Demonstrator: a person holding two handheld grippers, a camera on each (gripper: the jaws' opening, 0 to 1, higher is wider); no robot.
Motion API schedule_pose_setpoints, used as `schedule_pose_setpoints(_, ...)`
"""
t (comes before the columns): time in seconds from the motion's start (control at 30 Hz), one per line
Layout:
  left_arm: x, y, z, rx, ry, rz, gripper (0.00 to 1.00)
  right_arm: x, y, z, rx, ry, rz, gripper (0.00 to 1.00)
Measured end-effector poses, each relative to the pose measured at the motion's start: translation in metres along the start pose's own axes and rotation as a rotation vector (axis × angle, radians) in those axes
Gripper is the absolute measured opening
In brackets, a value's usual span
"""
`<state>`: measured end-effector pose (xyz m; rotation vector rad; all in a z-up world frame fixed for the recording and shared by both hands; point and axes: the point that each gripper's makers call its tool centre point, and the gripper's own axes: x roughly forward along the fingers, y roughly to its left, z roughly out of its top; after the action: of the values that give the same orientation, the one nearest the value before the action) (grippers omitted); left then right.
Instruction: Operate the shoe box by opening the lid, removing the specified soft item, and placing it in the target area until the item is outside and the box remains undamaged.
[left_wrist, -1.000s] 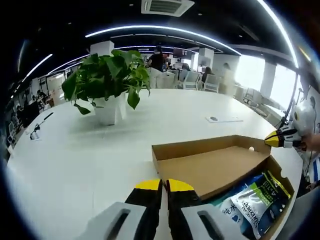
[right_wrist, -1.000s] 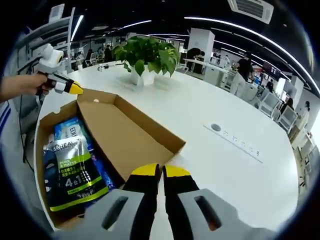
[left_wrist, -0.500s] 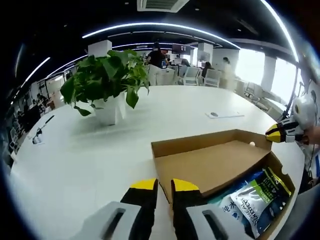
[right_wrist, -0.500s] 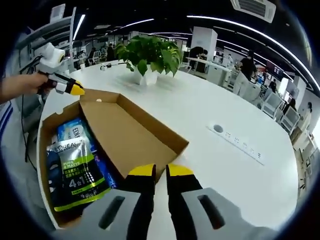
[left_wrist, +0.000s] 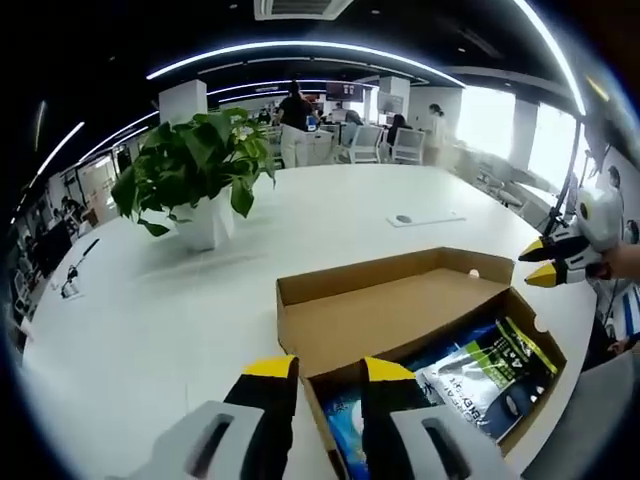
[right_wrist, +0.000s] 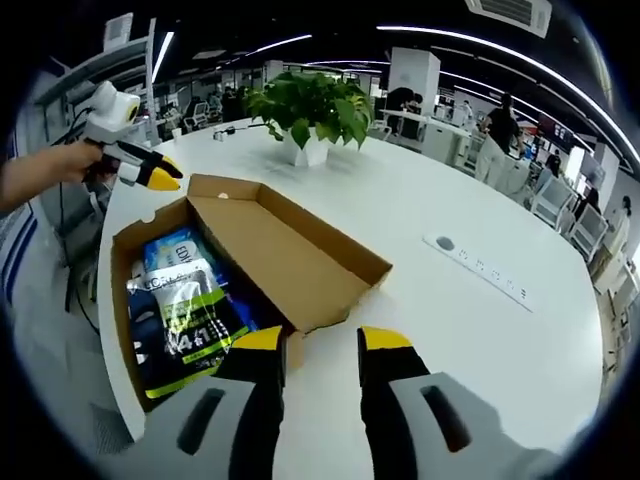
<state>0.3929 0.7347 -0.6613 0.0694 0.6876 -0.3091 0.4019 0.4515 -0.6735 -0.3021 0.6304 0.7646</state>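
Both pairs of yellow-tipped jaws parted since a second ago; then nearly closed, now gapped, gripping nothing. Left gripper (left_wrist: 327, 372) sits over near corner of open brown cardboard shoe box (left_wrist: 380, 310); right gripper (right_wrist: 324, 345) just off lid edge (right_wrist: 300, 262). Lid now laid back flat on white tabletop (right_wrist: 470, 300), more contents exposed. Soft green-and-blue plastic pouches (right_wrist: 185, 320) lie inside box, untouched. Opening looks done; removal not yet begun. Potted green plant (left_wrist: 195, 175) well apart.
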Motion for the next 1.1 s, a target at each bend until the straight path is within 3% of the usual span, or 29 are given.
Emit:
schedule_pose_setpoints(0.2, -0.006, -0.016, -0.011, -0.010, 0.027, -0.038, 0.29, -0.015, 0.014, -0.007, 0.002, -0.007, 0.020, 0.36)
schedule_pose_setpoints(0.57, -0.011, -0.055, -0.039, -0.022, 0.130, -0.149, 0.32, -0.037, 0.041, -0.014, 0.043, -0.029, 0.049, 0.46)
schedule_pose_setpoints(0.83, -0.015, -0.083, -0.057, -0.075, 0.203, -0.246, 0.33, -0.048, 0.057, -0.020, 0.048, -0.037, 0.062, 0.48)
schedule_pose_setpoints(1.1, -0.012, -0.102, -0.065, -0.137, 0.246, -0.303, 0.31, -0.055, 0.068, -0.025, 0.046, -0.047, 0.064, 0.49)
